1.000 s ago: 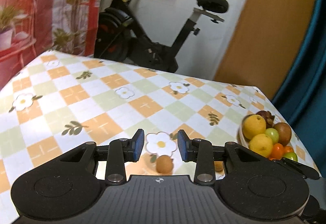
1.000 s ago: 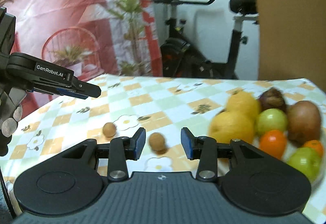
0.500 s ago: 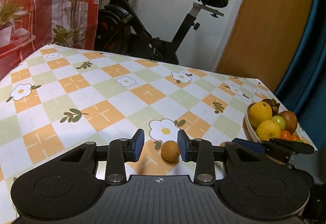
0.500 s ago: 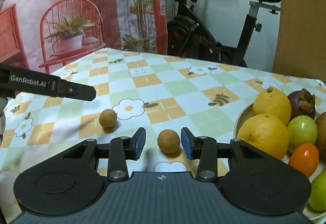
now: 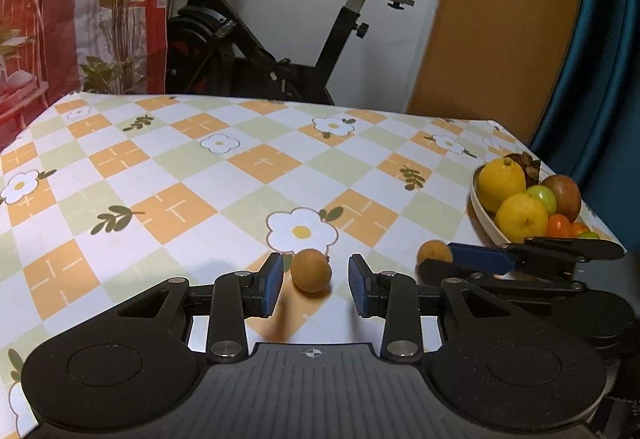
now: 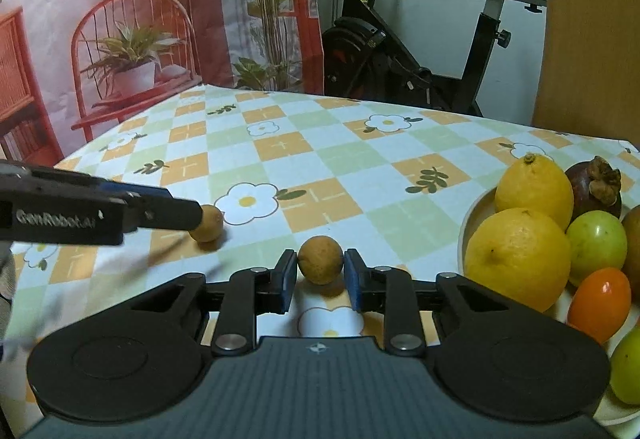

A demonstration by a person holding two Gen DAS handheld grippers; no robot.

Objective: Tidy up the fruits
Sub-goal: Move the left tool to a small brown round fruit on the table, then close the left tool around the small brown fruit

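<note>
Two small brown fruits, one at each tool

The right tool [image 6: 320, 273] has just closed onto a brown fruit [image 6: 320, 259]; the left tool [image 5: 316, 285] stands apart around another fruit [image 5: 311, 270]. The bowl [image 6: 466, 235] lies right, cut off; bare bench [image 5: 180, 175] ahead.

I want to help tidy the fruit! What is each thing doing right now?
Left hand-held gripper: open, pads either side of a small brown fruit, not touching it.
Right hand-held gripper: just closed, shut on the other small brown fruit.
Both small brown fruits: on the tablecloth, outside the bowl.
Bowl: upright, piled with lemons and other fruit.
</note>
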